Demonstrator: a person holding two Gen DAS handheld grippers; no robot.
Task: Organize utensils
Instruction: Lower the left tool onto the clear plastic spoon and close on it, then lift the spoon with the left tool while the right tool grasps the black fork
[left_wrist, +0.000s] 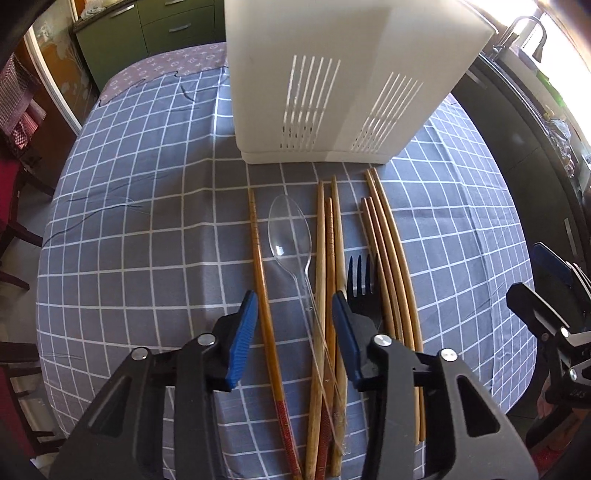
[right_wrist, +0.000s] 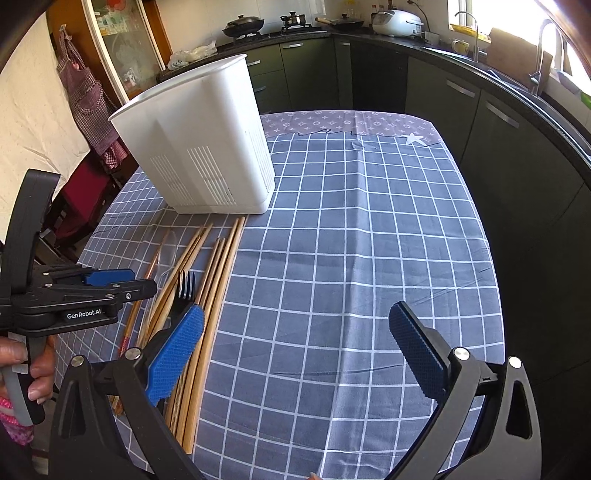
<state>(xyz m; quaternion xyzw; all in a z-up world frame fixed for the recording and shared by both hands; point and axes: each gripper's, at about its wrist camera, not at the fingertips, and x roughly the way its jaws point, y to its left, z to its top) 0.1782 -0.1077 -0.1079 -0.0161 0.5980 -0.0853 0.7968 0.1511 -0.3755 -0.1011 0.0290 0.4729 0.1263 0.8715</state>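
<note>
**Reaching for the first utensils**

Checked cloth covers our table. Centre frame, our left gripper stands part-open astride the clear spoon and chopsticks, gripping nothing. Right gripper gapes wide, empty. Next: clamp, lift, drop into the white holder.

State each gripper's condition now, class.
Left gripper: open, straddling the clear spoon and chopsticks, gripping nothing.
Right gripper: open, empty.

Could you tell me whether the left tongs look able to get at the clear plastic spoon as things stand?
Probably yes: the left tongs straddle the spoon handle, though chopsticks lie alongside, between the pads.
</note>
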